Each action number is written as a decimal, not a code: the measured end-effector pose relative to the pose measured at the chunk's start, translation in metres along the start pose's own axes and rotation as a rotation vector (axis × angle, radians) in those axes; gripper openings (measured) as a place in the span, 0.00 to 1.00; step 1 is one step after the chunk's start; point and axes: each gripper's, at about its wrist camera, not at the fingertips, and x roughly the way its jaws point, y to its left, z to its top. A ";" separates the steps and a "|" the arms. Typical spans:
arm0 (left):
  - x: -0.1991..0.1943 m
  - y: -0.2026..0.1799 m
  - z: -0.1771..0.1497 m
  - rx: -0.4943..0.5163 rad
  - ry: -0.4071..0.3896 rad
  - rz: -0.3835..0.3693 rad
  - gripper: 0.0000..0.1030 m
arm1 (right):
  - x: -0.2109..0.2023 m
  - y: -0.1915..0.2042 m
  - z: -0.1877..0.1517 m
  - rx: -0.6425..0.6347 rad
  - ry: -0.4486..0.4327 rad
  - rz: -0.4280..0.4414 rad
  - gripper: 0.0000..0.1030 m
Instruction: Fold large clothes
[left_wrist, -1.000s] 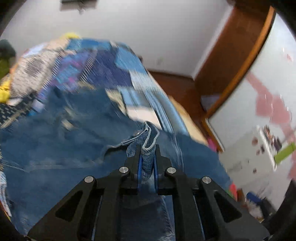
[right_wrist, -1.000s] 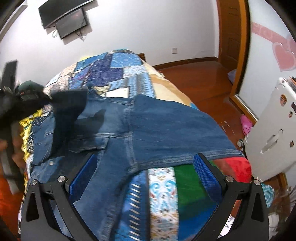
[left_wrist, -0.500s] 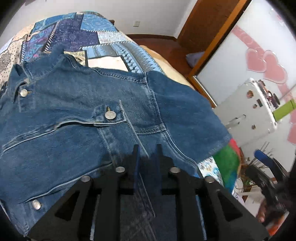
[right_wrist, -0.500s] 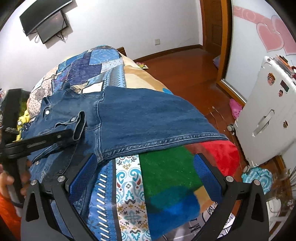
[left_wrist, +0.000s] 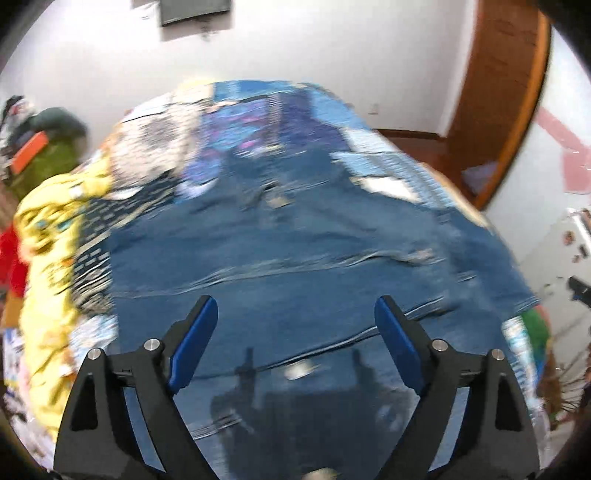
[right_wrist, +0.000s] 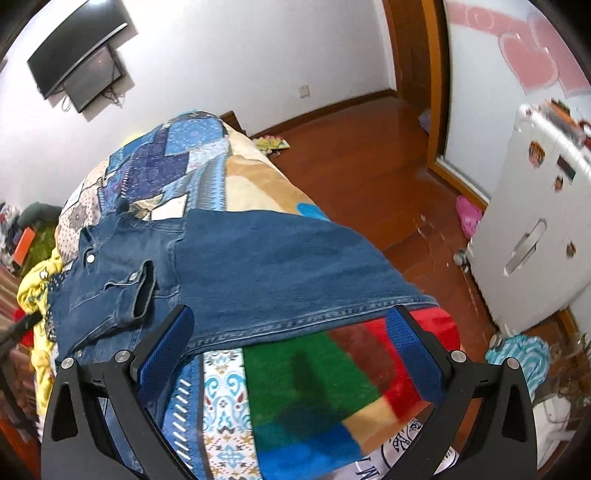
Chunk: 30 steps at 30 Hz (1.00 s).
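White walls and a wood floor surround the bed (right_wrist: 258, 184), whose patchwork quilt carries the jacket (right_wrist: 258, 266). The jacket lies spread flat across the bed so its panels can be folded; one sleeve is laid over its front, with the cuff (right_wrist: 142, 291) resting on the chest, likely a first fold. The left gripper (left_wrist: 295, 332) hovers over the jacket's front, fingers spread, nothing between them. The right gripper (right_wrist: 290, 350) hangs just beside the jacket's hem, fingers spread and empty, probably placed to take that edge.

One second earlier the left fingers pinched the denim cuff above the jacket; they have just been opening, and the cuff now lies released. The left view is blurred.
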 end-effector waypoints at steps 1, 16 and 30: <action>0.002 0.007 -0.006 -0.009 0.010 0.018 0.84 | 0.006 -0.006 0.000 0.020 0.017 0.012 1.00; 0.026 0.054 -0.070 -0.259 0.137 -0.013 0.84 | 0.088 -0.089 -0.009 0.453 0.174 0.292 0.92; 0.017 0.043 -0.063 -0.195 0.115 0.002 0.84 | 0.075 -0.083 0.016 0.394 0.061 0.029 0.12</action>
